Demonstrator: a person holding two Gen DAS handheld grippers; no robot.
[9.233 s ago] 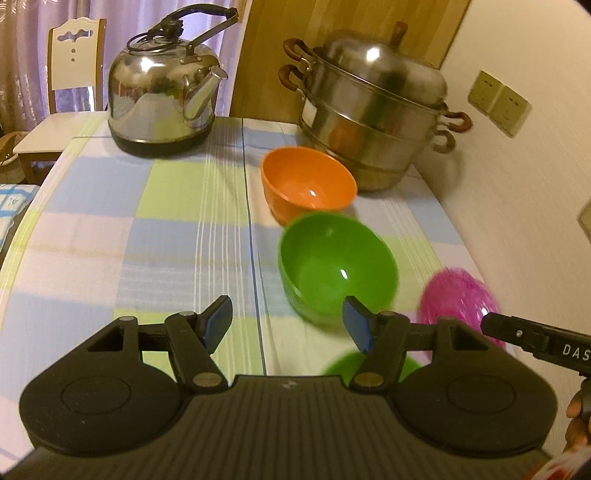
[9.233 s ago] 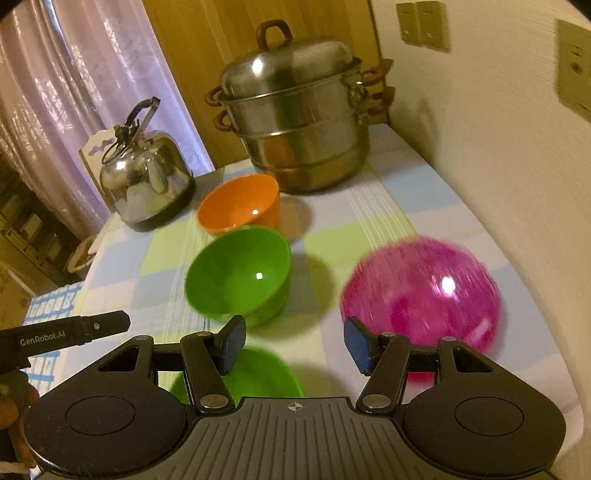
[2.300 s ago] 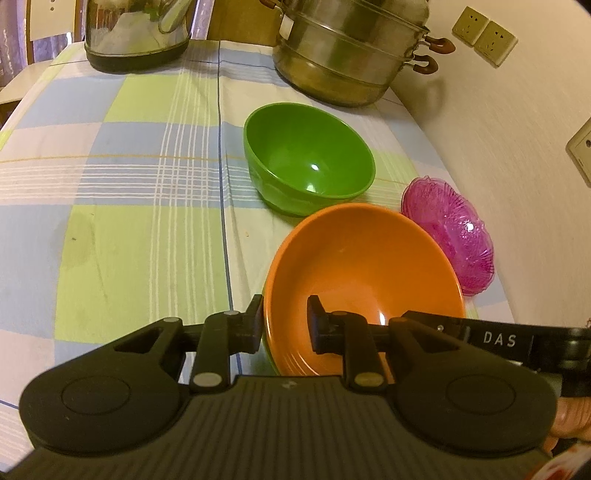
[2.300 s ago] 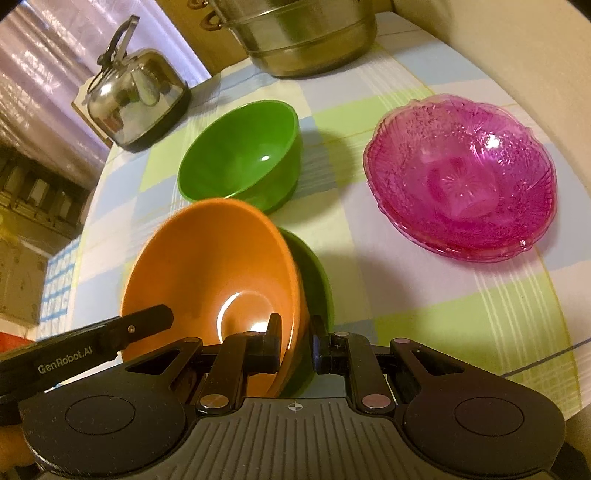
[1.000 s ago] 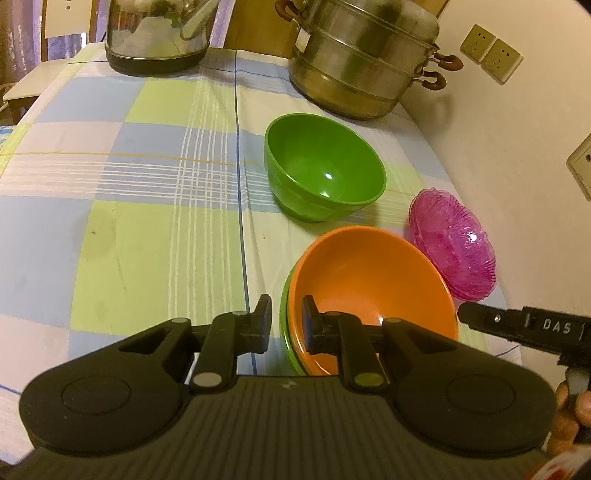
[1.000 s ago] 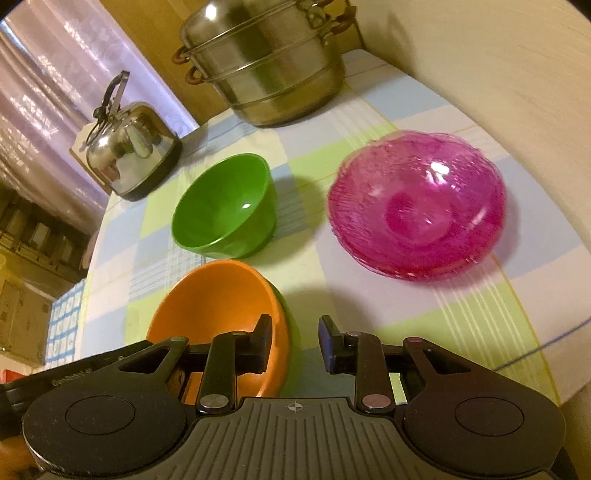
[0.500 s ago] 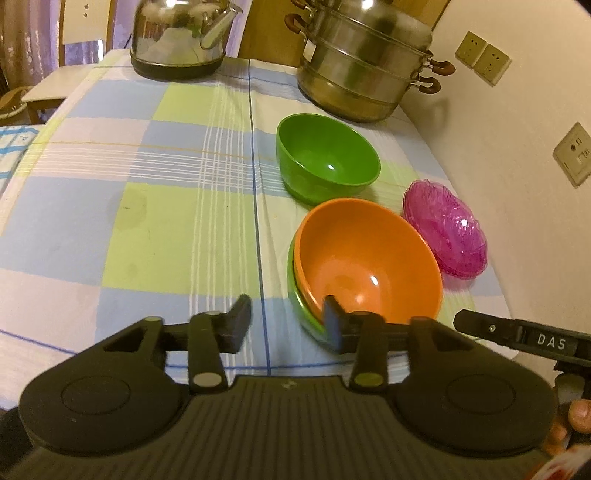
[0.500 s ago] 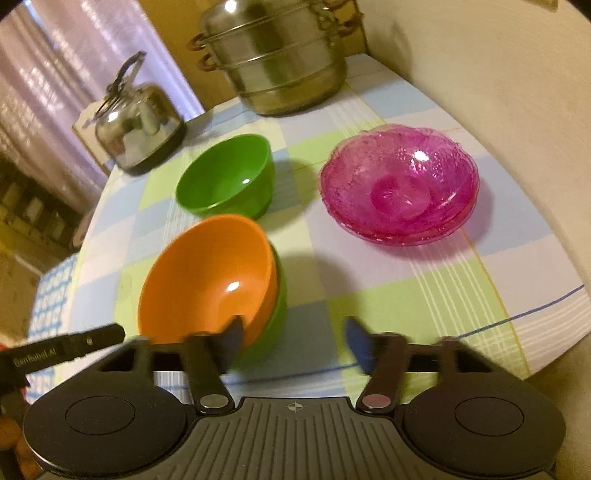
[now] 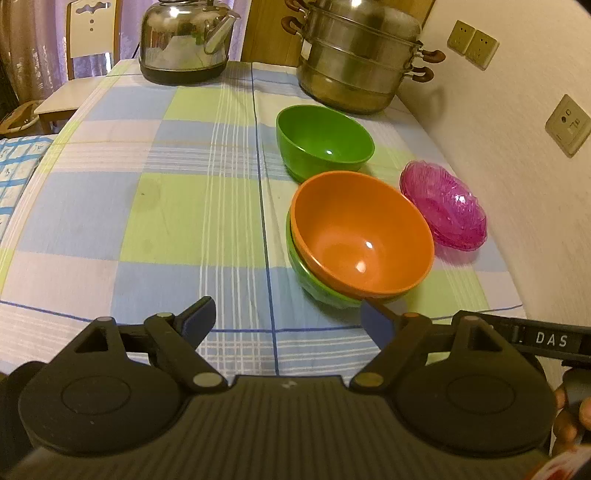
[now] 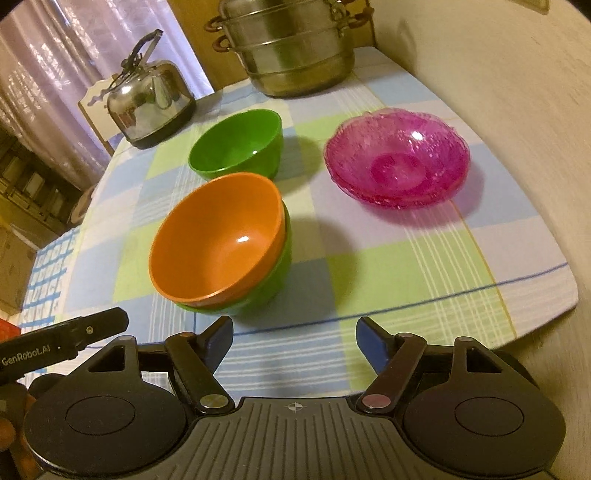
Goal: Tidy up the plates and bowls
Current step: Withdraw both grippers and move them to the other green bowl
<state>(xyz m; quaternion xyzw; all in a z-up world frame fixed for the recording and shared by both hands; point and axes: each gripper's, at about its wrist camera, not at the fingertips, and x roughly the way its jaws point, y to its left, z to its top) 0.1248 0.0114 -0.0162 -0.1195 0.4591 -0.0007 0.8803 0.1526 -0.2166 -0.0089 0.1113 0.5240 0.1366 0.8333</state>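
An orange bowl (image 9: 360, 230) (image 10: 218, 236) sits nested in a green bowl (image 9: 317, 290) (image 10: 269, 273) near the table's front edge. Behind them a second green bowl (image 9: 323, 142) (image 10: 238, 144) stands alone. Stacked pink glass dishes (image 9: 443, 205) (image 10: 397, 162) lie to the right, by the wall. My left gripper (image 9: 286, 317) hangs over the front edge, short of the stack, its jaws still opening and nothing between them. My right gripper (image 10: 295, 338) is likewise back from the stack, jaws opening and empty.
A steel kettle (image 9: 184, 37) (image 10: 149, 99) and a stacked steel steamer pot (image 9: 358, 62) (image 10: 291, 51) stand at the back of the checked tablecloth (image 9: 147, 206). The wall with sockets (image 9: 569, 125) runs along the right. A chair (image 9: 92, 33) is at the far left.
Both grippers let go of the orange bowl's rim, opened wide and pulled back toward the table's front edge. The orange bowl stays nested in the green one.
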